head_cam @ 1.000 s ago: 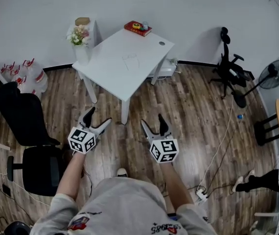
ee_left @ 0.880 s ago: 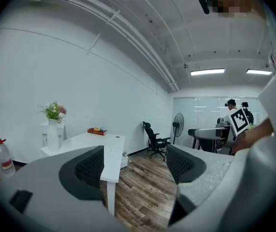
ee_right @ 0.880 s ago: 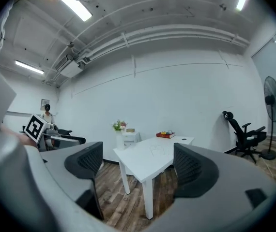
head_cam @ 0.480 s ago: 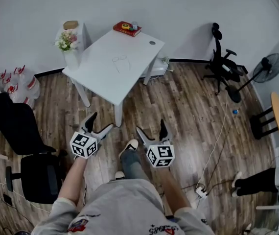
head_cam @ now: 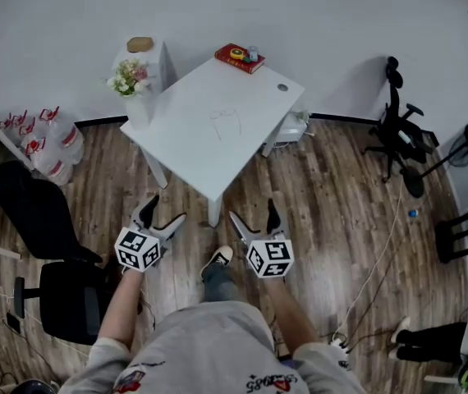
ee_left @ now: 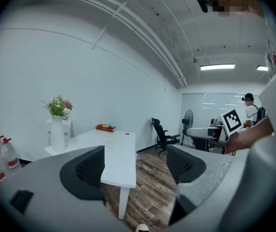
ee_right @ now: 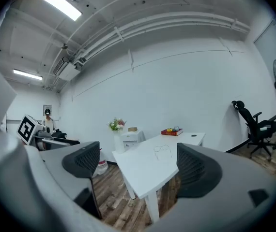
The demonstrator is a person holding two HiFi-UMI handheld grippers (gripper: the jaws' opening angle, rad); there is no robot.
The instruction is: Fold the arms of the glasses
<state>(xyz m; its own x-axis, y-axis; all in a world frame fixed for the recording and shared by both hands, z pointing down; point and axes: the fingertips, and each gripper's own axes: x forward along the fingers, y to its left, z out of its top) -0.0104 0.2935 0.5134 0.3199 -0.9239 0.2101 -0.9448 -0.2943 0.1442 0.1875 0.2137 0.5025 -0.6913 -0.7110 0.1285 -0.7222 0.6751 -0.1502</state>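
Holding both grippers out above the wood floor (head_cam: pixel 316 195), the person stands short of the white desk (head_cam: pixel 186 134). Left gripper (head_cam: pixel 167 209): jaws wide apart, nothing between them. Right gripper (head_cam: pixel 253 210): jaws have just been opening and stand wide apart, also empty. Glasses (head_cam: pixel 227 120) lie near the middle of the desk with arms spread open, well apart from both grippers. Red book (head_cam: pixel 239 57) sits at the far desk corner. Flowers (head_cam: pixel 131 76) stand beside the desk.

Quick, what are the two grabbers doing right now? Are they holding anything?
Left gripper: open, holding nothing.
Right gripper: open, jaws have just been opening, nothing between them.
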